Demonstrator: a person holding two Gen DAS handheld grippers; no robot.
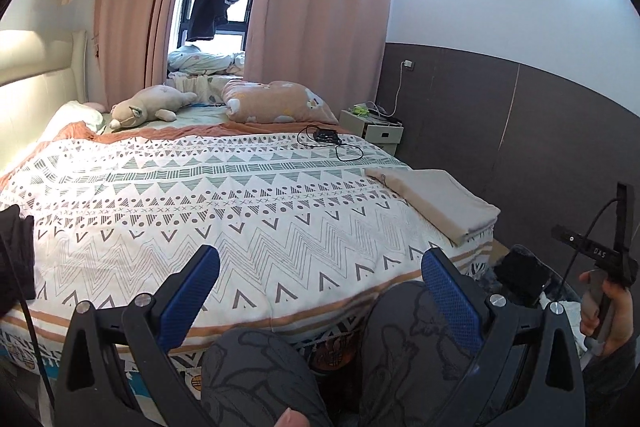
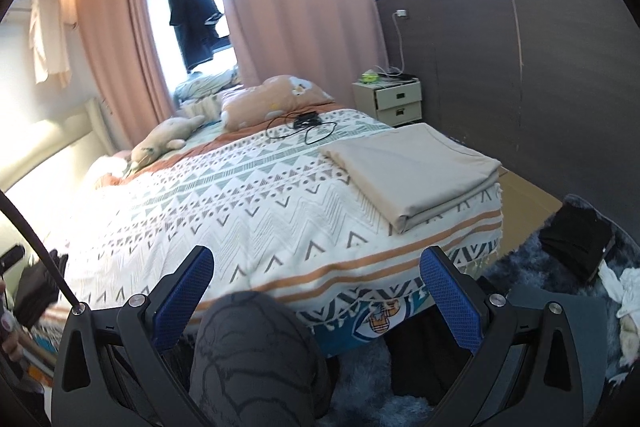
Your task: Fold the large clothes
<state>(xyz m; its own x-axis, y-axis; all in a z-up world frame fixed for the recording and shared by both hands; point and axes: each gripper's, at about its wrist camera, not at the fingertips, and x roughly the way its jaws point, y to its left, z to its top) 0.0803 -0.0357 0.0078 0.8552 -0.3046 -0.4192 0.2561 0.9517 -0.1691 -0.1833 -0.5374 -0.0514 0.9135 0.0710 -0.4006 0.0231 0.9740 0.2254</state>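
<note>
A beige garment (image 1: 436,203) (image 2: 412,167) lies folded into a flat rectangle on the near right corner of the bed. My left gripper (image 1: 320,281) hangs open over the bed's front edge, well to the left of the garment, nothing between its blue pads (image 1: 188,295). My right gripper (image 2: 316,283) is open too, held low before the bed's foot, below and short of the garment. A person's knees in grey printed trousers (image 1: 256,375) (image 2: 248,351) sit under both grippers. A hand (image 1: 608,311) holds the right gripper's handle at the far right of the left wrist view.
The patterned bedspread (image 1: 200,211) (image 2: 224,211) covers the bed. A plush toy (image 1: 144,109), a pillow (image 1: 276,103) and a black cable with charger (image 1: 328,139) lie at the far end. A nightstand (image 2: 396,101) stands by the dark wall. Dark and white clothes (image 2: 580,247) lie on the blue rug.
</note>
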